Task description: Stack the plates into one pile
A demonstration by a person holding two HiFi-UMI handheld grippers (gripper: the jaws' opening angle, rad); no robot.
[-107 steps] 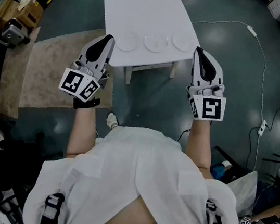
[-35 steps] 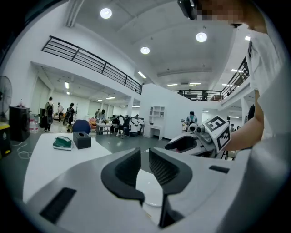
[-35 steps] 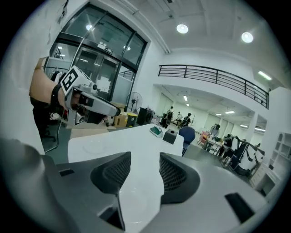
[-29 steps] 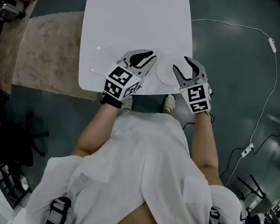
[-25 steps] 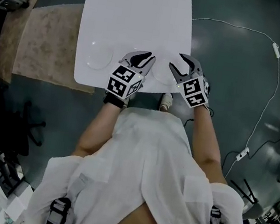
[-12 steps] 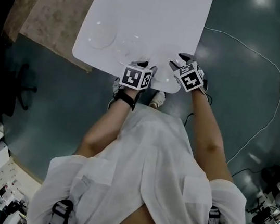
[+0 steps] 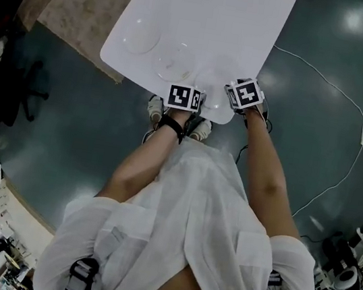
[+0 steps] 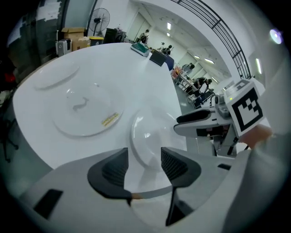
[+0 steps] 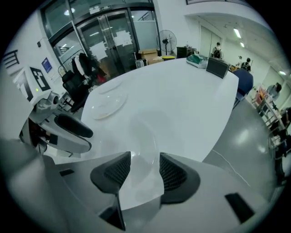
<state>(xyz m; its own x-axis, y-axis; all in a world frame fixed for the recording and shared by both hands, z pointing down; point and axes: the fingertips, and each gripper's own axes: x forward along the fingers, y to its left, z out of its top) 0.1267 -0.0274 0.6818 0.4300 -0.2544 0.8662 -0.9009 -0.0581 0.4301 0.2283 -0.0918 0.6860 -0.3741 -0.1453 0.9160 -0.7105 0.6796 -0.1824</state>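
Observation:
Three clear plates lie in a row near the white table's (image 7: 215,16) front edge: a left plate (image 7: 141,35), a middle plate (image 7: 177,62) with a small sticker, and a right plate (image 7: 218,80). Both grippers point steeply down at the right plate. My left gripper (image 8: 143,166) is at that plate's (image 8: 152,136) left rim. Its jaws have just been opening, and only the plate's near rim shows in the gap, untouched. My right gripper (image 9: 141,170) stands open at the same plate's (image 9: 143,132) right rim, pads apart from it.
The table's rounded front edge runs just under both grippers. A dark box (image 9: 217,67) and a green object (image 9: 196,59) lie at the table's far end. A rug (image 7: 74,1) covers the floor at the left and a white cable (image 7: 328,82) trails at the right.
Both grippers have sunk from above the plates to the table's front edge at the right plate. The left gripper has rolled, so its marker cube faces up.

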